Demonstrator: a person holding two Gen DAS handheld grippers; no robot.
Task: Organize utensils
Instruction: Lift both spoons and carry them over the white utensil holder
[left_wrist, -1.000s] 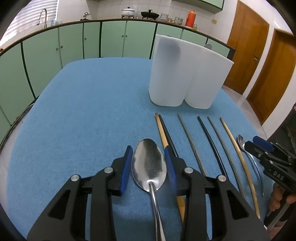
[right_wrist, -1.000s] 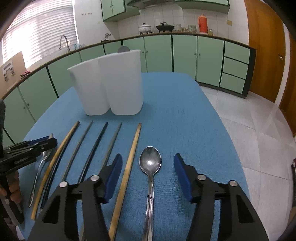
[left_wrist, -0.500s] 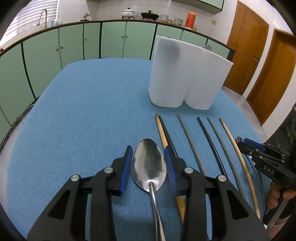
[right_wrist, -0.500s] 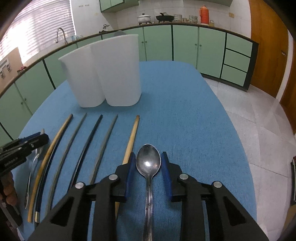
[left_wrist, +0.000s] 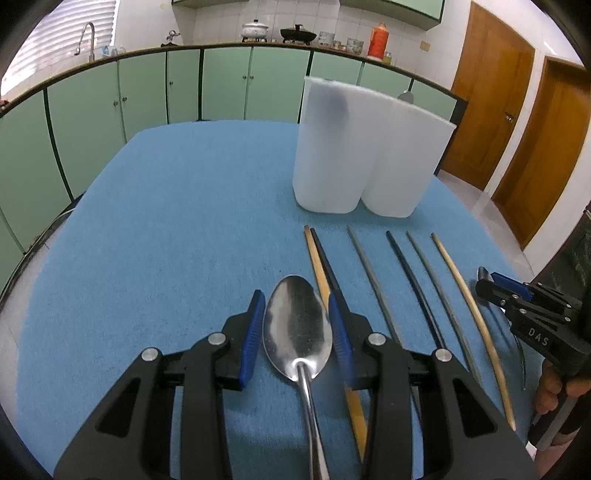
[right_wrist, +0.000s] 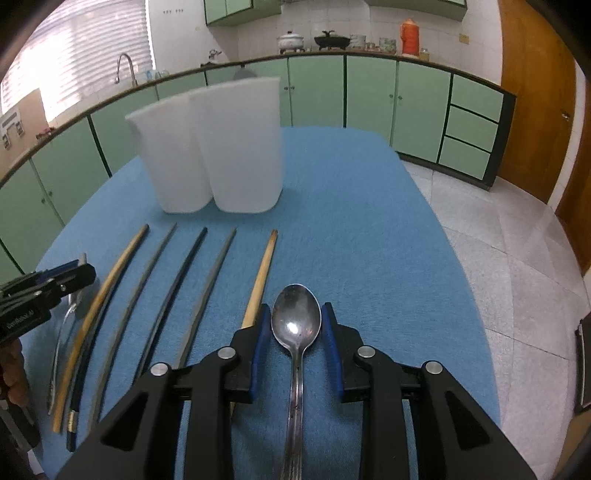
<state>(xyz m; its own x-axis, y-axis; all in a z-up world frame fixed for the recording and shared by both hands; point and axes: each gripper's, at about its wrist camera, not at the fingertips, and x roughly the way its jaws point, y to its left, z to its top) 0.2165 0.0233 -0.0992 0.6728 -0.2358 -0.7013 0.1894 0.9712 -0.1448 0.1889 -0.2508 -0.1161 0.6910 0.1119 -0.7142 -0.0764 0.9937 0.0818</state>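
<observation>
Spoons are gripped by both tools: the left hand-held gripper (left_wrist: 297, 332) is clamped on a broad steel spoon (left_wrist: 297, 328), the right hand-held gripper (right_wrist: 295, 330) on a smaller steel teaspoon (right_wrist: 295, 321). Each should be lifted level (handles are cut off below) toward the white twin-compartment plastic holder (right_wrist: 221, 147), whose contents are mostly hidden.

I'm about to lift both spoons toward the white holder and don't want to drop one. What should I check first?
1. Left gripper pads against the large spoon: ok.
2. Right gripper pads against the small spoon: ok.
3. Grip on spoon bowls rather than handles, may slip: not ok.
4. Holder upright, tops open: ok.
5. Chopsticks lying flat, nothing standing in the way: ok.
6. Free room inside the holder: cannot tell.
</observation>
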